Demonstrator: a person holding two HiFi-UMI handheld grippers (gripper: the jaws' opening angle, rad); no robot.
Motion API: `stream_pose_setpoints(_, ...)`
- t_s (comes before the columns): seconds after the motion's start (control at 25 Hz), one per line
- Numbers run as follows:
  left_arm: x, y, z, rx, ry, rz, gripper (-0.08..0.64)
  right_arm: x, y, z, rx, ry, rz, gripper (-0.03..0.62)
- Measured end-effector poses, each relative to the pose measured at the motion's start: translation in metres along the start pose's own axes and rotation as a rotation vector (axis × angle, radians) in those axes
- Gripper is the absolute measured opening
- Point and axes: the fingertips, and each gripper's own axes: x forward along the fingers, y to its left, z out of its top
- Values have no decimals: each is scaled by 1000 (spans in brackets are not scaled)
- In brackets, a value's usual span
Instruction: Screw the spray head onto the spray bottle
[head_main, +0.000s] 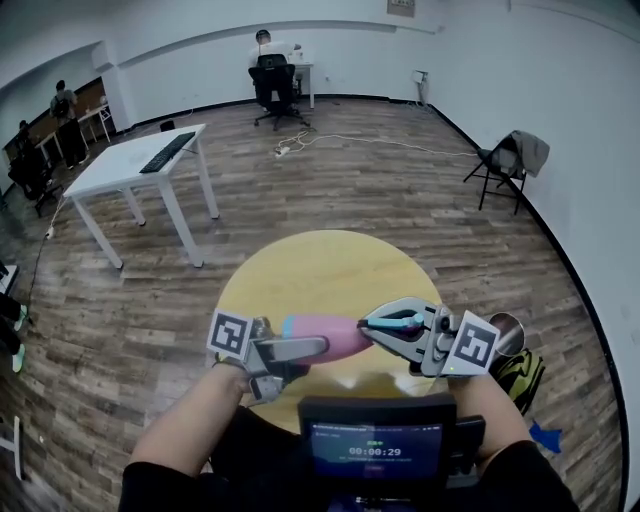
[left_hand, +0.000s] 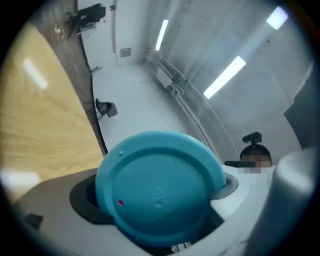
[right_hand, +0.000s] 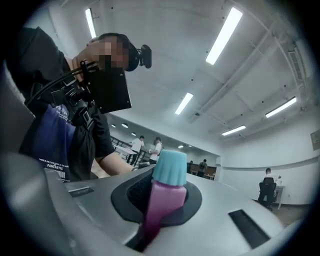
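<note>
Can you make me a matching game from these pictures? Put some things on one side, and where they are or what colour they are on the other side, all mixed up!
Things:
1. spray bottle
2. spray head
3. round table
4. keyboard

Place or colour:
A. lying on the white table far back in the room
B. teal, held in the right gripper
C. yellow
D. pink, held in the left gripper

Right pairs: 1-D, 2-B, 3-C, 4-A.
</note>
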Motion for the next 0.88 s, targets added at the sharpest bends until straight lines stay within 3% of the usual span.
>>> stream_pose_setpoints(0.08, -1, -7, 10, 168, -54, 42, 553, -5, -17, -3, 120, -65, -53, 15)
stream_pose_setpoints(0.16, -4, -16, 19, 487, -76, 162, 555, -15, -45, -17, 393, -123, -112, 15)
stream_pose_setpoints(0.24, -11, -19, 25, 847, -42, 351, 555, -25, -66, -38, 688, -160, -128, 15)
stream_pose_setpoints(0.32, -16, -15, 25, 1150, 47, 528, 557, -31, -75, -57, 896, -176, -123, 15)
stream_pose_setpoints(0.36, -18, -9, 22, 1280, 119, 599, 560, -30, -76, -67, 955, -161, -128, 15)
stream_pose_setpoints(0.44, -17, 8, 10, 1473, 287, 696, 560, -24, -71, -81, 993, -106, -134, 15)
stream_pose_setpoints(0.48, -16, 18, 3, 1531, 358, 720, 560, -19, -66, -82, 988, -91, -122, 15)
stream_pose_setpoints(0.56, -11, 27, -10, 1556, 418, 687, 557, -12, -60, -75, 954, -92, -86, 15)
stream_pose_setpoints(0.72, 0, 11, -11, 1347, 271, 508, 538, -11, -52, -57, 846, -94, -74, 15)
stream_pose_setpoints(0.8, -1, 1, -2, 1120, 149, 422, 532, -13, -48, -42, 735, -115, -71, 15)
stream_pose_setpoints(0.88, -3, -7, 13, 748, -12, 283, 532, -12, -41, -22, 544, -126, -76, 15)
